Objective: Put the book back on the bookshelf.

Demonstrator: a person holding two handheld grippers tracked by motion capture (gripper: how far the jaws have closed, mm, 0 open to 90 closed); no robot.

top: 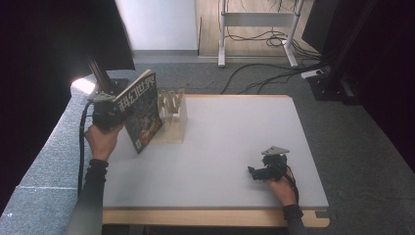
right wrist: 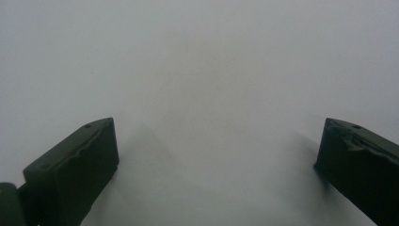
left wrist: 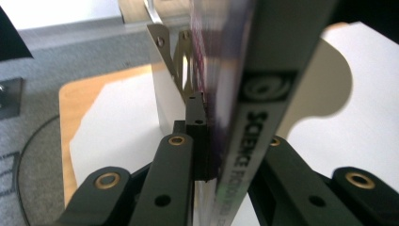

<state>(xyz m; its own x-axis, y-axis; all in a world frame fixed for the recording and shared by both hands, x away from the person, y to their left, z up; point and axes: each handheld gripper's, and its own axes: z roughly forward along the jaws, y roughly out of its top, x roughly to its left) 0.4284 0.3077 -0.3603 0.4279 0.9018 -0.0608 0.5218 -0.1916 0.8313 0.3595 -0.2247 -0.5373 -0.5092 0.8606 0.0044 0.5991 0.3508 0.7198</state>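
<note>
From above, my left gripper (top: 115, 111) clamps a magazine (top: 143, 110) upright beside the rack (top: 173, 117) at the table's (top: 230, 142) far left. Left gripper view: jaws pinch its spine. Right gripper view: my right gripper (right wrist: 216, 155) gapes wide, nothing between

White-topped bench (top: 230, 147) with a pale wooden edge along the near side and a strip of the same wood at the far left corner. Standing directly on the top, near the far left corner: a light wooden slotted rack (top: 173, 117), upright dividers rising from its base. Resting on the top near the front right: right gripper (top: 254, 173), jaws spread wide over bare white surface. Rest of the top plain and white. Beneath and around the bench: grey carpeted floor (top: 352, 161), black cables (top: 254, 81) trailing across it beyond the far edge.
</note>
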